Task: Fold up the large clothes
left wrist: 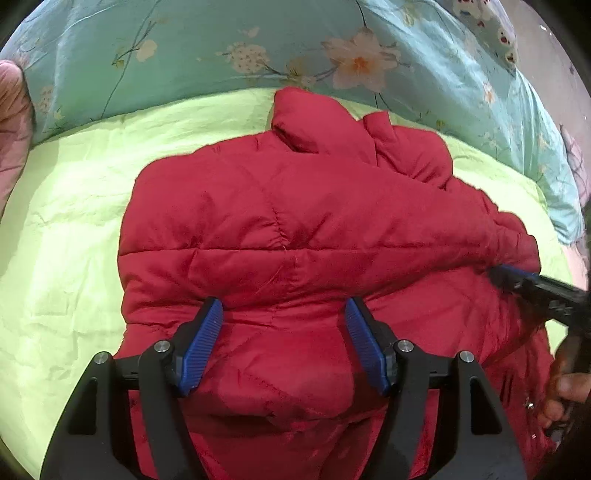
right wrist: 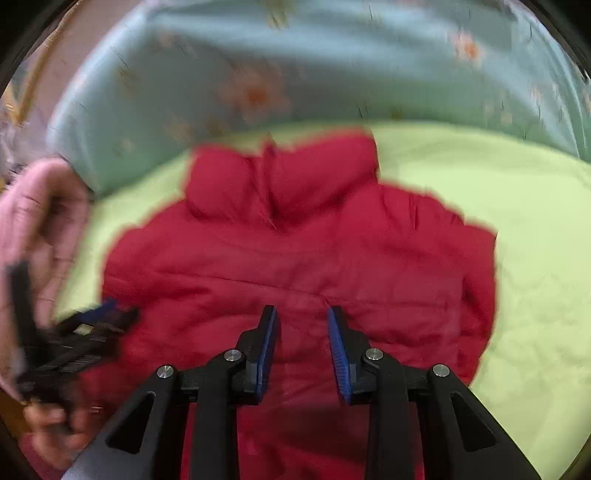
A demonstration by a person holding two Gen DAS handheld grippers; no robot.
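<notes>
A red padded jacket point(left wrist: 295, 221) lies spread on a lime-green sheet point(left wrist: 66, 229), collar point(left wrist: 303, 118) at the far end and a padded fold across its middle. My left gripper point(left wrist: 283, 306) hovers over the jacket's near part with its blue pads point(left wrist: 201, 350) wide apart; fabric bulges between them, unpinched. The right gripper point(left wrist: 517, 278) shows at the right edge by the jacket's side, held by a hand point(left wrist: 569, 387). In the blurred right wrist view the jacket point(right wrist: 314, 229) fills the centre, and my right gripper point(right wrist: 302, 314) stands above it with a narrow gap holding nothing. The left gripper point(right wrist: 96, 317) shows at the left.
A teal quilt point(left wrist: 221, 48) with a flower print runs along the far side of the sheet. Pink fabric point(left wrist: 13, 122) sits at the left edge, and a pink sleeve point(right wrist: 40, 206) shows in the right wrist view. A patterned cloth point(left wrist: 491, 26) lies at the far right.
</notes>
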